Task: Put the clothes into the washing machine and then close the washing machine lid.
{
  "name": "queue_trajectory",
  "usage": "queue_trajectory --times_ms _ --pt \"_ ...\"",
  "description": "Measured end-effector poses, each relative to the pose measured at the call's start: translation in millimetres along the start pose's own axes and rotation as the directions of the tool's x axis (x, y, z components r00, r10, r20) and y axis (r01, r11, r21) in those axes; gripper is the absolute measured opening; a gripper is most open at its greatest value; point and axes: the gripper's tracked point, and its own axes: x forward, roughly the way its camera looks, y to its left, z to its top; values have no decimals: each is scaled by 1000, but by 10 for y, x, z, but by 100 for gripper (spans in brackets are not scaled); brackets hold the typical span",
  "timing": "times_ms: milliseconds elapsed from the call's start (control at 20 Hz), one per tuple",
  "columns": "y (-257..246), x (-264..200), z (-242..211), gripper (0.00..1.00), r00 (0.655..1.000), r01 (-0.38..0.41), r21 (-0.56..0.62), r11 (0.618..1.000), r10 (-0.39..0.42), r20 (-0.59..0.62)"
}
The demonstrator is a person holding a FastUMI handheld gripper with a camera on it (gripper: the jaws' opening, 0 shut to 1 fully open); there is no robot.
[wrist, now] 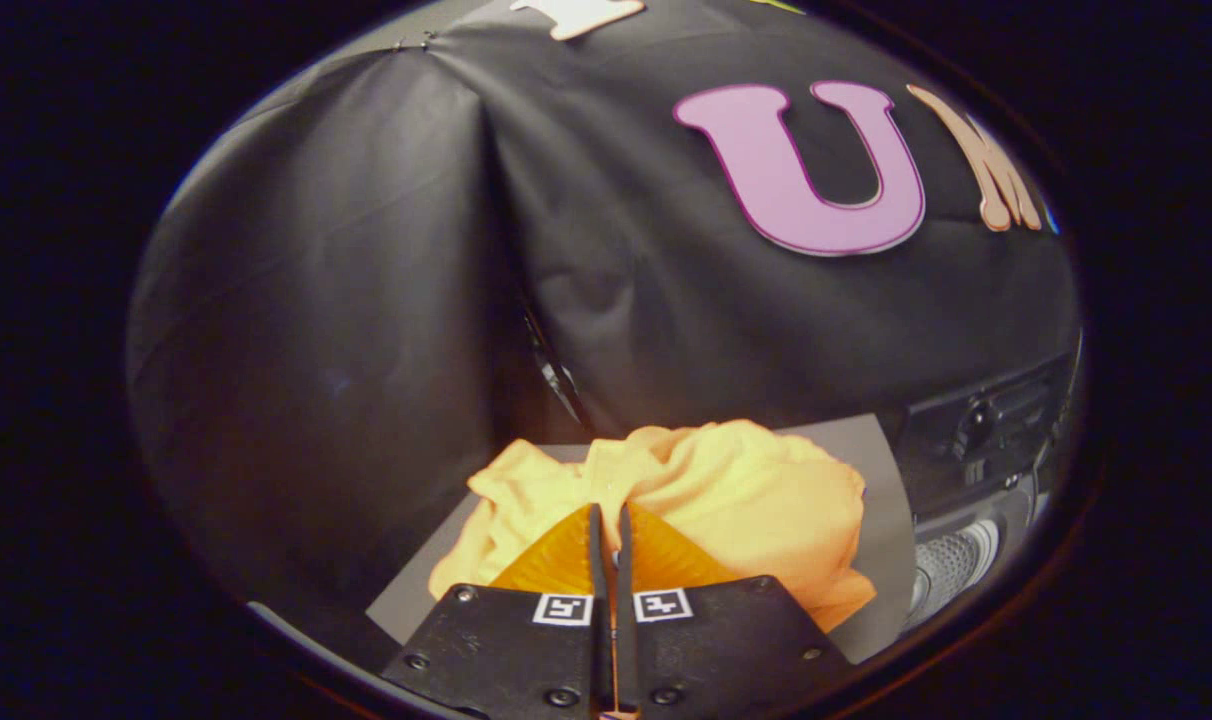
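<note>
Black cloth wall [366, 300] hangs behind everything, and off to the right sits the washing machine [976, 470], its perforated drum [951, 565] just peeking in. On the grey board [881, 500] beside it lies the orange garment [726, 500], heaped in soft folds and spreading toward the board's edge nearest the machine. And look at the gripper [611, 520]: its fingers are drawn nearly together with only a slim gap, tips at the heap's near fold; I can't tell if fabric is truly pinched. That garment looks light, limp and sure to sag, so a thick bunched fold is the place to take it. Crumpled like this, its long axis seems to run across the fingers, toward the machine.
</note>
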Motion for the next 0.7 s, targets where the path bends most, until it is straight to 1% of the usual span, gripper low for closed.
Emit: queue_trajectory --times_ms 150,300,500,700 --pt "-4 -256 306 1 996 9 -12 1000 -8 89" --pt "-88 -473 565 1 984 17 -26 1000 -12 179" --pt "-424 -715 848 1 955 80 -39 996 -65 289" --pt "-869 -1013 976 1 931 168 -20 986 -152 333"
